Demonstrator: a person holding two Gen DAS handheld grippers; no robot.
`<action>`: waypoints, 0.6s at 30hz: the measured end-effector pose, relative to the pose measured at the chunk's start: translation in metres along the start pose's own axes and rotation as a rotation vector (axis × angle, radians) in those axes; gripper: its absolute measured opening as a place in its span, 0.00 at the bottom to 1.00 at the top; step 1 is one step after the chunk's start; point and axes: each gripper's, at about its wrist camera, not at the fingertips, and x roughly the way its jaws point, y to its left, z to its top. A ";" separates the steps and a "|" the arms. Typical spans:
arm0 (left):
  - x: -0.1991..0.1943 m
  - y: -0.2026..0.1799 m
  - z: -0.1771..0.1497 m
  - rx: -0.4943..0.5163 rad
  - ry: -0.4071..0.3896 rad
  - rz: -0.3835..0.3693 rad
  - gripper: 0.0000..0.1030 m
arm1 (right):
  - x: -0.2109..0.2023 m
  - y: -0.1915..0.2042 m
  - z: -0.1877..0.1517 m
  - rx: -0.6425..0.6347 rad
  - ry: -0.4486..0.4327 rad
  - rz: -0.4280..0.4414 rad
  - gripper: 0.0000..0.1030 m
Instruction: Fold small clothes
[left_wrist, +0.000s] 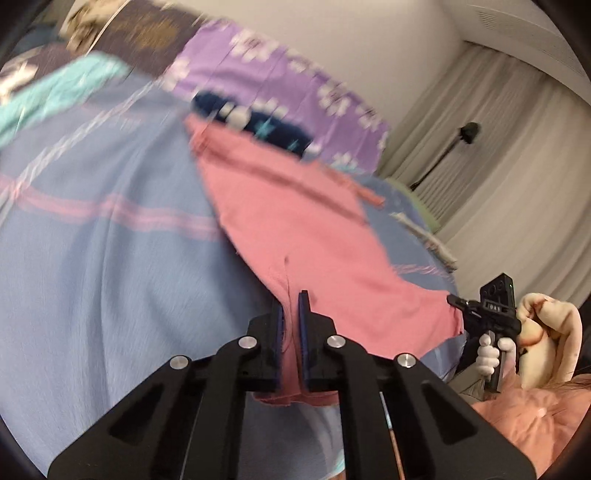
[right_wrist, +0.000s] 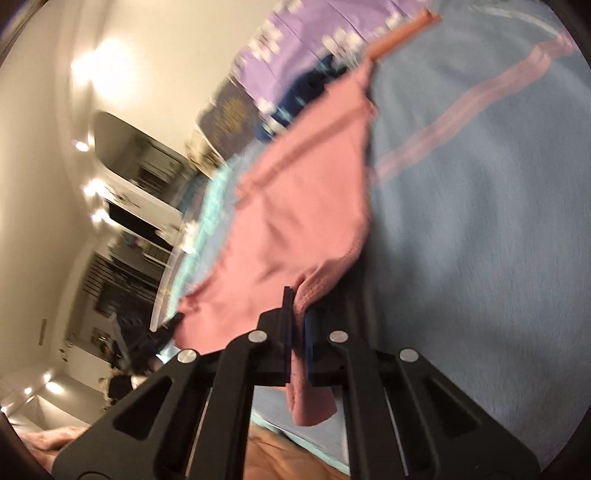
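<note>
Left wrist view: left gripper (left_wrist: 291, 314) fingers pinch the pink knit garment (left_wrist: 295, 229) over a blue striped bedspread (left_wrist: 92, 277); right gripper (right_wrist: 299, 314) fingers clamp its opposite edge.

garment (left_wrist: 295, 236) on blanket (left_wrist: 92, 277), patterned cloth (left_wrist: 280, 74) behind, curtain (left_wrist: 498, 166) right

Ahead and to the right of the left gripper: a plain pale wall (left_wrist: 369, 48) meets floor-length beige curtains (left_wrist: 491, 155), with a dark stand (left_wrist: 448, 147) in front. Left of the right gripper: a cream wall (right_wrist: 40, 155) carrying bright lamp glare (right_wrist: 101, 70), and dark blurred furniture (right_wrist: 122, 280).
</note>
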 end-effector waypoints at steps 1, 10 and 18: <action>-0.005 -0.010 0.008 0.026 -0.024 -0.015 0.07 | -0.006 0.005 0.004 -0.013 -0.021 0.017 0.04; -0.064 -0.061 0.012 0.128 -0.140 -0.081 0.07 | -0.092 0.071 0.009 -0.186 -0.234 0.089 0.02; -0.053 -0.068 0.000 0.131 -0.073 -0.036 0.07 | -0.078 0.051 0.006 -0.159 -0.175 -0.053 0.02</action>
